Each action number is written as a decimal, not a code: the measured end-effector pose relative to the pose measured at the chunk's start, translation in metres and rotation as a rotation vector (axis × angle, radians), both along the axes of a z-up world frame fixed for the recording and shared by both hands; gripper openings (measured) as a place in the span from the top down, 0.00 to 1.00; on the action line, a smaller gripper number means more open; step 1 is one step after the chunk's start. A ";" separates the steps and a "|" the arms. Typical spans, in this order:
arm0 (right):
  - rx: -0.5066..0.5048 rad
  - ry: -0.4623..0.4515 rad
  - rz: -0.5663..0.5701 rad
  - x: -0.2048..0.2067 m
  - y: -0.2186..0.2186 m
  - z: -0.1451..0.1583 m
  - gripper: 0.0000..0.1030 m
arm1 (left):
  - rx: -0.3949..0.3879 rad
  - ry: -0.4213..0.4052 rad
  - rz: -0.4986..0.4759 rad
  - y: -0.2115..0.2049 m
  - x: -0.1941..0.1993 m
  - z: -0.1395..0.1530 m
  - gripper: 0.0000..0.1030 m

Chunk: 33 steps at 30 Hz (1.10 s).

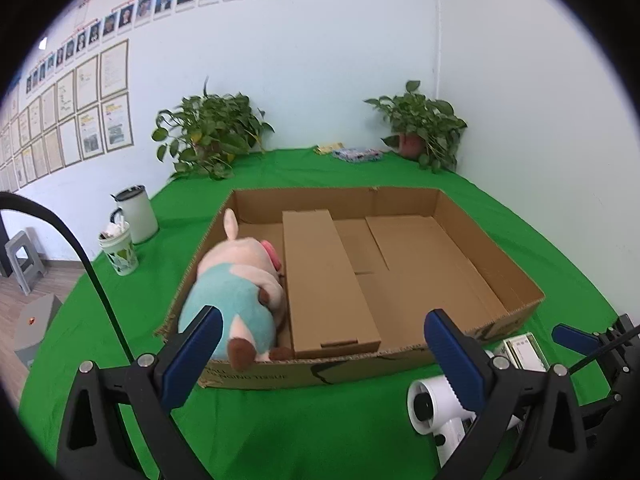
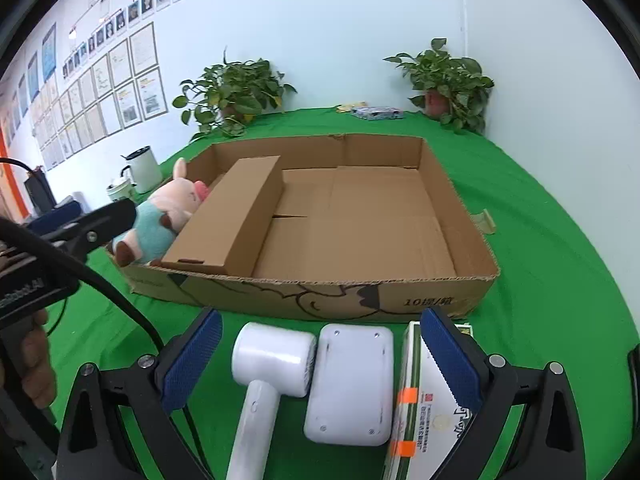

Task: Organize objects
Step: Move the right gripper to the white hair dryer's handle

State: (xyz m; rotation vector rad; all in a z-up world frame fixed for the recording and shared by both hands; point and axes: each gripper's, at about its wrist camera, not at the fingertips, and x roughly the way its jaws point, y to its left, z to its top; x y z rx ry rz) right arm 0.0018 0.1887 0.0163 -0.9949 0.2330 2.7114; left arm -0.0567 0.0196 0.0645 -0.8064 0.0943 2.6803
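Observation:
A shallow cardboard box (image 1: 492, 272) (image 2: 460, 216) lies on the green cloth. Inside, at its left end, lies a pink and teal plush pig (image 1: 236, 292) (image 2: 160, 216) next to a long cardboard insert (image 1: 324, 280) (image 2: 236, 216). My left gripper (image 1: 324, 356) is open and empty, just before the box's near wall. My right gripper (image 2: 320, 356) is open above a white hair dryer (image 2: 268, 368) (image 1: 436, 408), a white rounded device (image 2: 352, 384) and a white and green carton (image 2: 424, 412) (image 1: 524, 352), all outside the box.
Two potted plants (image 1: 212, 132) (image 1: 424, 128) stand at the far wall with small packets (image 1: 356, 154) between them. A white kettle (image 1: 138, 212) and a cup (image 1: 120, 252) stand left of the box. A small tape piece (image 2: 484, 220) lies right of the box.

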 end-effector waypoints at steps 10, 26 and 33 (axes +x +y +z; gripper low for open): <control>-0.135 -0.021 0.224 0.060 -0.018 -0.019 0.11 | 0.072 -0.293 -0.176 -0.005 -0.010 -0.063 0.03; -0.124 -0.231 0.211 0.026 -0.063 -0.076 0.74 | 0.301 -0.540 -0.355 0.005 -0.030 -0.079 0.05; -0.121 -0.264 0.255 0.065 -0.076 -0.080 0.74 | 0.338 -0.702 -0.440 0.008 0.014 -0.114 0.08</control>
